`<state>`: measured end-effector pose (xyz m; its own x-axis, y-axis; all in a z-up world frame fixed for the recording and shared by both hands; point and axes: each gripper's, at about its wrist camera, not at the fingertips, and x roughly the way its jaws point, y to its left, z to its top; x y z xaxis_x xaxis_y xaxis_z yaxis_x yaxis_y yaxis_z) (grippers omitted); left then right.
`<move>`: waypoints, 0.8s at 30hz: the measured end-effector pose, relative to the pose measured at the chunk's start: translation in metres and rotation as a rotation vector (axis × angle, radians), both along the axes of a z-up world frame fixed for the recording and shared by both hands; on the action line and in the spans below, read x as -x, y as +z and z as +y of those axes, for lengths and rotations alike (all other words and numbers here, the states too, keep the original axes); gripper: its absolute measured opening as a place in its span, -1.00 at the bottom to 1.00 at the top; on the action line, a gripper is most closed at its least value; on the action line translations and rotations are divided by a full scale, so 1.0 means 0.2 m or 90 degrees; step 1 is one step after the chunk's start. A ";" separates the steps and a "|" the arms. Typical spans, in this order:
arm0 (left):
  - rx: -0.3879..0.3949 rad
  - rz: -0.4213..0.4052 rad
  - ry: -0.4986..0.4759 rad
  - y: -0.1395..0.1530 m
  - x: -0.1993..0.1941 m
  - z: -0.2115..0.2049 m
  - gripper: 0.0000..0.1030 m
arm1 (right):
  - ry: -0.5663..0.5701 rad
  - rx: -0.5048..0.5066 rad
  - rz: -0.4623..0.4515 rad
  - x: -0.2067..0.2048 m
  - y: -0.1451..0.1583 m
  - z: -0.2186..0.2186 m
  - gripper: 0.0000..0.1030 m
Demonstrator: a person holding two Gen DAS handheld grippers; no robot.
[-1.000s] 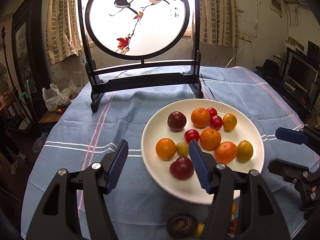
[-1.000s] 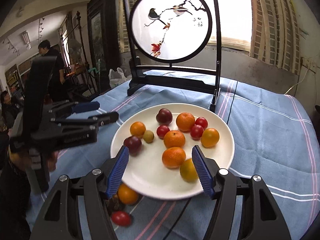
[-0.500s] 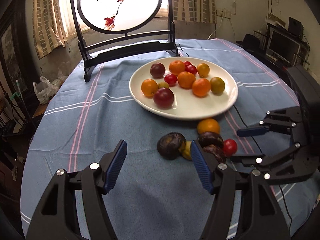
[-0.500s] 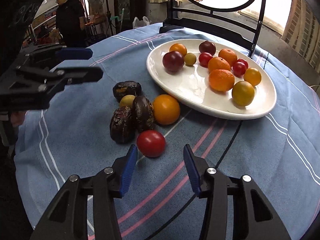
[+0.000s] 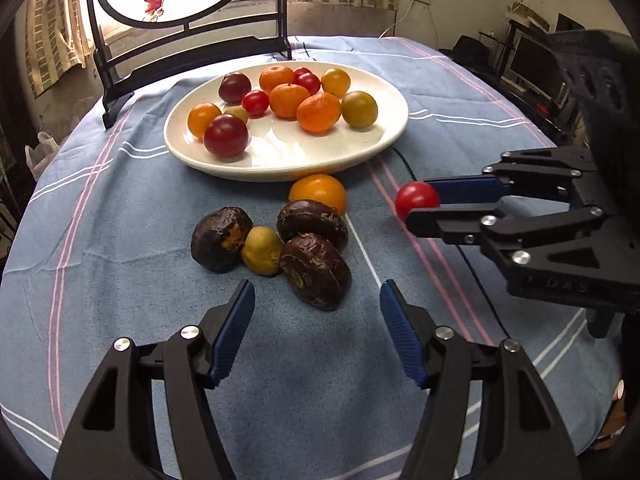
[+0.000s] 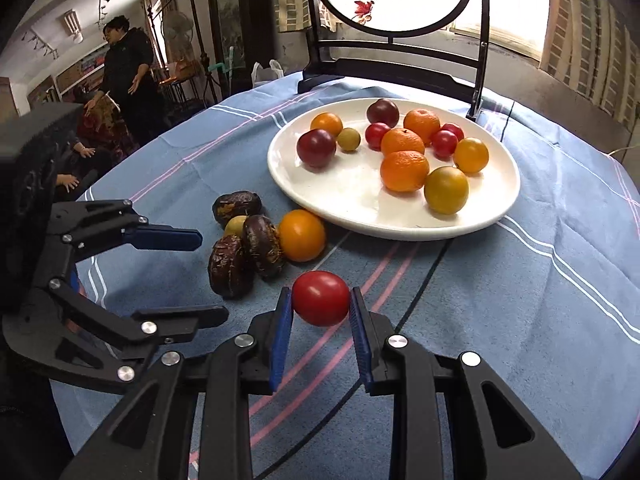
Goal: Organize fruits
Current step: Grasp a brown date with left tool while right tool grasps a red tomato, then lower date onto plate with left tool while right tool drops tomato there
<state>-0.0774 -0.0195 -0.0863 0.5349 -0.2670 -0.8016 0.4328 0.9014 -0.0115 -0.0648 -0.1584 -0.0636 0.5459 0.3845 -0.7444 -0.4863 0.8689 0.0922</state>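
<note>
Our right claw (image 6: 321, 307) has just been closing and now clamps the tomato (image 6: 321, 298) on the near desk (image 6: 520, 300), our left claw (image 5: 316, 334) gapes empty, and next we lift it to the far plate (image 6: 472, 220).

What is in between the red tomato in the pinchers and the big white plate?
Only bare blue striped tablecloth lies between the small round red tomato and the round white ceramic plate, seen in the right wrist view.
</note>
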 end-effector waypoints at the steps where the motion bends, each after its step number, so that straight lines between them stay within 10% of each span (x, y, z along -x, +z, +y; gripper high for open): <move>1: 0.000 0.005 0.009 -0.01 -0.02 0.00 0.14 | -0.002 -0.002 -0.001 0.00 0.00 -0.01 -0.45; 9: 0.012 0.015 0.051 -0.03 -0.09 0.01 0.01 | 0.009 0.004 0.005 0.01 -0.03 0.00 -0.45; 13: 0.017 0.008 0.024 -0.01 -0.06 0.00 -0.37 | 0.013 0.010 0.008 0.01 -0.04 0.01 -0.45; 24: 0.014 -0.069 0.007 0.13 0.04 0.04 -0.38 | 0.022 0.006 0.001 0.03 -0.03 0.03 -0.45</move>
